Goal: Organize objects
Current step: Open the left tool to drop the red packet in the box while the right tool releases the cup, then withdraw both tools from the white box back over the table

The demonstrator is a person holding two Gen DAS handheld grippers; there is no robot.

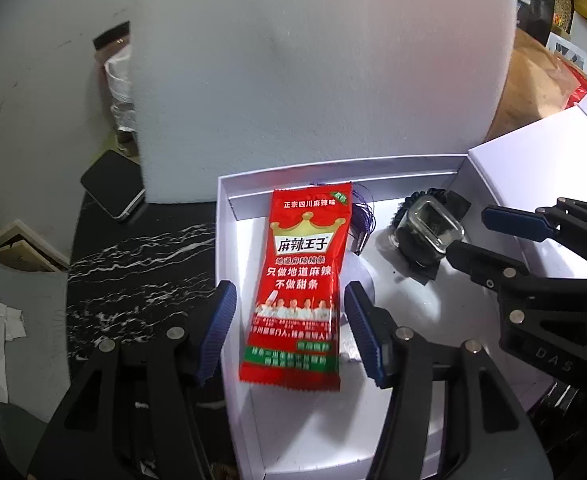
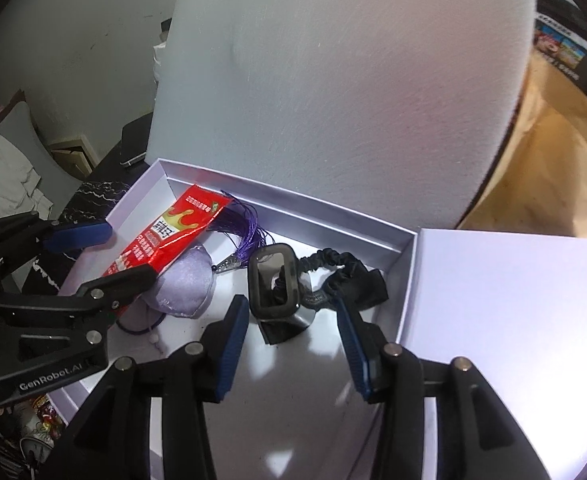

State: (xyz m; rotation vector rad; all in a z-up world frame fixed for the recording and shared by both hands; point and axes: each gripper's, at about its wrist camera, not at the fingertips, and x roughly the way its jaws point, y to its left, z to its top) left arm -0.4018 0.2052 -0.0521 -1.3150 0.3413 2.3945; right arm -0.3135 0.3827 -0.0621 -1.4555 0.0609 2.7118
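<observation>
Both grippers, left gripper (image 1: 289,328) and right gripper (image 2: 293,344), tilt down, open.

Black marble-patterned table (image 1: 141,280), open white box (image 1: 229,208) on it, dark phone (image 1: 111,188) and upright white foam sheet (image 1: 293,80) alongside

White box (image 2: 293,204): red snack packet (image 2: 165,240), purple tassel (image 2: 241,224), lilac pouch (image 2: 189,284), clear square case (image 2: 273,280), black scrunchie (image 2: 333,264). Right claw (image 2: 289,340) open above.
</observation>
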